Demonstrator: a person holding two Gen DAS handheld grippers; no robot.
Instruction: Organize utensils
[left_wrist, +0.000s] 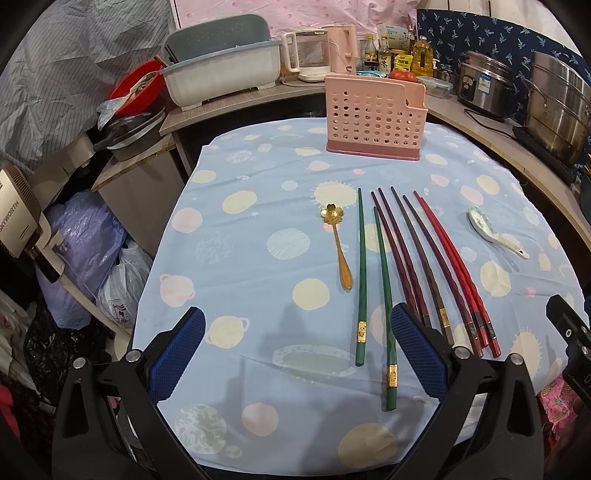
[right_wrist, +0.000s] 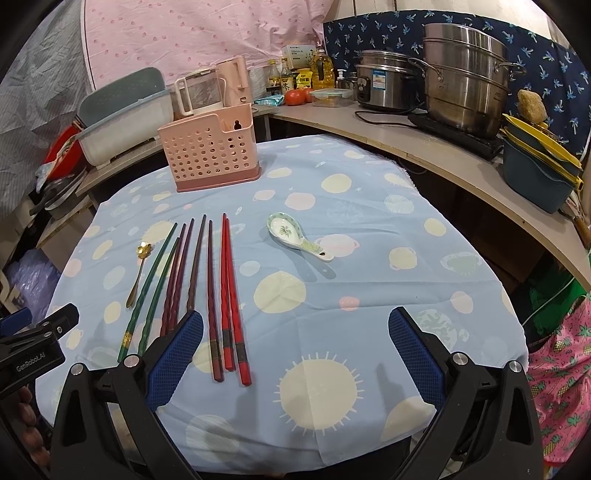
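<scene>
**Nothing sorted yet: utensils lie loose, both claws wide and empty**

The table, under a blue planet-print cloth, carries everything. At its far edge stands the pink perforated holder, upright and apparently empty, set where both arms can reach it; it is probably the place the utensils are meant to go.

Between holder and camera lies a fan of chopsticks, handles toward the person, likely laid out so a claw can close on the thick ends: a green pair, then a maroon pair, then brown ones, then a red pair. Left of the fan, well apart, lies the gold flower spoon; to the right, the white ceramic spoon.

The left gripper hangs over the near edge, jaws spread wide, gripping nothing; one green stick runs between its pads. The right gripper is equally wide open and empty, over bare cloth beside the red pair.
</scene>
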